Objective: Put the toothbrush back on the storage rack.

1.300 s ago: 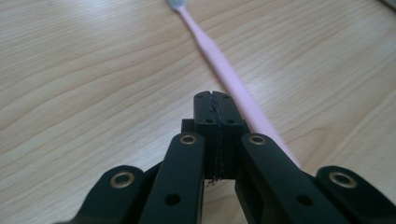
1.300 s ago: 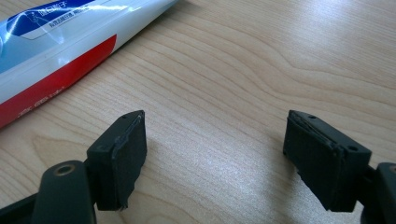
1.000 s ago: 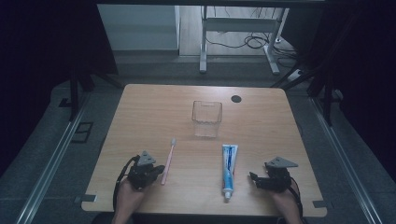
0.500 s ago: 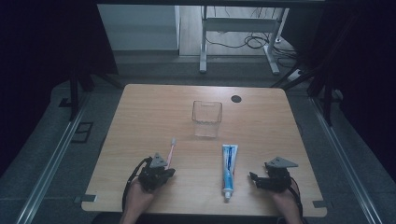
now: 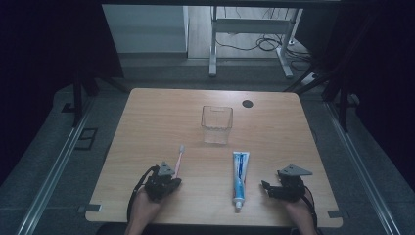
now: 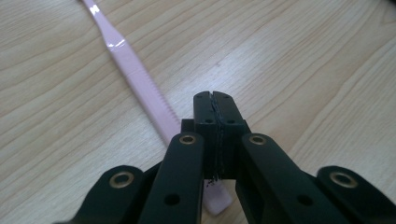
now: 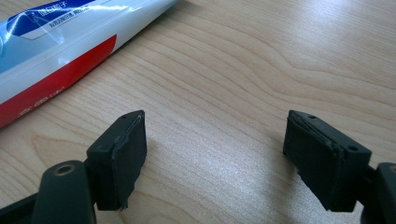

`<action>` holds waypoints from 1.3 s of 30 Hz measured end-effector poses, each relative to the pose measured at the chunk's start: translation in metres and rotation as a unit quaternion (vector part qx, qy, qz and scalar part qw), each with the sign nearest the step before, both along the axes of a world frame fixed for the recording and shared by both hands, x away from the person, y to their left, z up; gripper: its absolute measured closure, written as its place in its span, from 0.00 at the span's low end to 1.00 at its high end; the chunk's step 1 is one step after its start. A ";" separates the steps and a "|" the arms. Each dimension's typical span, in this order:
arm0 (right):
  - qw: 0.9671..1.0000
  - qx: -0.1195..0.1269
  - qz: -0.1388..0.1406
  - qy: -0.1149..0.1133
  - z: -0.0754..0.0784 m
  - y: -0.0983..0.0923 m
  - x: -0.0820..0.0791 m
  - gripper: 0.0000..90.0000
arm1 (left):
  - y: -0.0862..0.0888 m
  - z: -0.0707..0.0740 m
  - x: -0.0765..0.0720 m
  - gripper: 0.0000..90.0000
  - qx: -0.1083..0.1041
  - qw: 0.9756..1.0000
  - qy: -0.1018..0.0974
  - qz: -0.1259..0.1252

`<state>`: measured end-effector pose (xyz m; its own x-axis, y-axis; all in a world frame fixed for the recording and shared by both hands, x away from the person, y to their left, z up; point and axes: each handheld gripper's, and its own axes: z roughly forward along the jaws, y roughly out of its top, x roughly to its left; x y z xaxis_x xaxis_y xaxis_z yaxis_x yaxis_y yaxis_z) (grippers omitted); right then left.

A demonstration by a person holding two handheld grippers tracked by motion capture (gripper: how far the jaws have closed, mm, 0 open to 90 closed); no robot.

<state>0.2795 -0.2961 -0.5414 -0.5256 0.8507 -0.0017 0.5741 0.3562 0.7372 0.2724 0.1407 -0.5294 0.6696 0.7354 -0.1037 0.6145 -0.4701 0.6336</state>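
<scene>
A pink toothbrush [image 5: 178, 159] lies on the wooden table [image 5: 147, 122], head pointing away from me. My left gripper [image 5: 169, 180] sits at its handle end with the jaws shut flat against each other. In the left gripper view the toothbrush [image 6: 140, 86] runs past the left side of the left gripper [image 6: 215, 95] and under it, not between the pads. A blue, white and red toothpaste tube [image 5: 240, 178] lies in the middle. To its right, my right gripper [image 5: 265, 186] rests open. In the right gripper view the right gripper [image 7: 215, 135] has bare wood between its pads, with the tube [image 7: 60, 42] at upper left.
A clear square cup [image 5: 216, 125] stands upright in the middle of the table, beyond the toothbrush and the tube. A small black round cap [image 5: 247, 103] sits in the tabletop farther back. Dark floor and metal frame legs surround the table.
My left hand has slid to the right, bringing its gripper up to the toothbrush's handle end. The right hand has stayed put.
</scene>
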 end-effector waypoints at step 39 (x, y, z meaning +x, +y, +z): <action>1.000 0.000 0.000 0.000 0.000 0.000 0.000 0.23 | 0.045 0.013 0.014 0.90 0.009 0.999 0.024 0.031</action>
<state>0.2795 -0.2960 -0.5414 -0.5257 0.8507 -0.0025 0.5735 0.3565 0.7375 0.2864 0.1860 -0.5161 0.6176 0.7773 -0.1199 0.6718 -0.4420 0.5944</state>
